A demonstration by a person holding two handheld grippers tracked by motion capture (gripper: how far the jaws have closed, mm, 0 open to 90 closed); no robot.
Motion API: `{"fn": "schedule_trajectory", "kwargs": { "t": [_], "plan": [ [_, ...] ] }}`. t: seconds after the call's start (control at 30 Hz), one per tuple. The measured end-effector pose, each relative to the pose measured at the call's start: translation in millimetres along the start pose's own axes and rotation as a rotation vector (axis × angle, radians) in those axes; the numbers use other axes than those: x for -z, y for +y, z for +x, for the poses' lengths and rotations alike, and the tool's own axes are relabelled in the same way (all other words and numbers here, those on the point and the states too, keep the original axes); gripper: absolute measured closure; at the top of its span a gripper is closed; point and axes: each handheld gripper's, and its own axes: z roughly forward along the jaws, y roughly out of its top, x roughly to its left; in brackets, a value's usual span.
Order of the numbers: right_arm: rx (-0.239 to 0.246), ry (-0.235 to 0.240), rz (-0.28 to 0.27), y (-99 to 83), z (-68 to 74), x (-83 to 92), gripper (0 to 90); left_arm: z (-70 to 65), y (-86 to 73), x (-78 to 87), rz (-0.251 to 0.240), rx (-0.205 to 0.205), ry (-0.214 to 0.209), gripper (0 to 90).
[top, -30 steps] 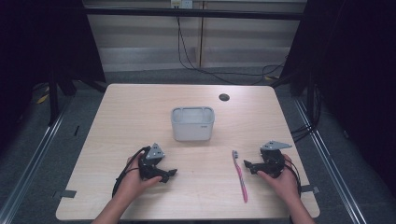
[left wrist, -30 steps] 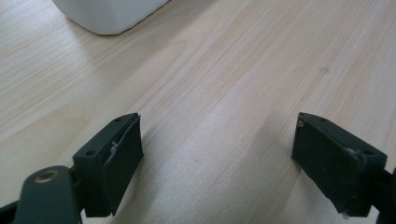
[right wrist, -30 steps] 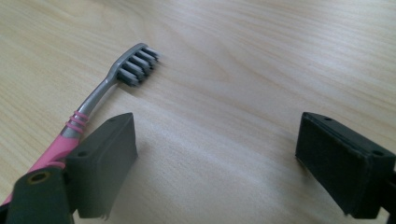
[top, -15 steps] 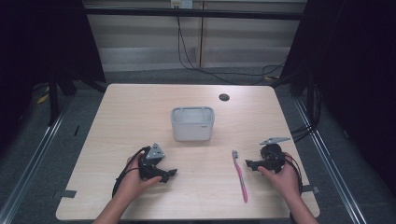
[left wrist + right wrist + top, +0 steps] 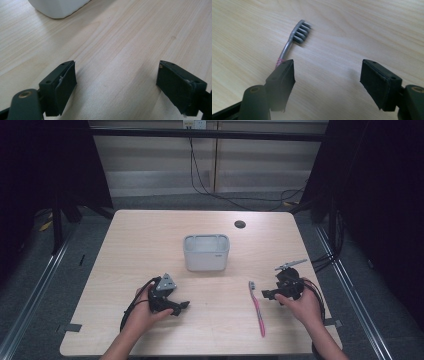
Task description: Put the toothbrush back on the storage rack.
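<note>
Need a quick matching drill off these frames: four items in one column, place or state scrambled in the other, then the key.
Things:
1. toothbrush
2. white container
3. left gripper
4. right gripper

Places or states:
A. open, over bare wood near the table's front left
B. upright at mid-table
C. lying flat, bristle end away from the person
D. open, just right of the bristle end

Pairs: 1-C, 2-B, 3-A, 4-D
</note>
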Motion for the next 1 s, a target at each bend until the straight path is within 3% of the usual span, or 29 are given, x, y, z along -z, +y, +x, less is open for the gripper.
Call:
{"fn": "schedule_trajectory", "kwargs": {
  "t": [0.4,0.67,1.0],
  "plan": [
    [0.003,0.031,0.073,13.5,11.4,0.8,32.4,-0.4,-0.1,-0.3,-0.003,0.007,-0.001,15.7],
    [0.002,0.026,0.130,19.8,23.0,-3.5,34.8,-0.2,0.0,-0.2,-0.001,0.003,-0.001,15.7],
    [-0.005,0.044,0.159,25.9,33.3,-8.2,41.6,-0.3,0.0,-0.2,-0.003,0.004,0.001,15.7]
  ]
}}
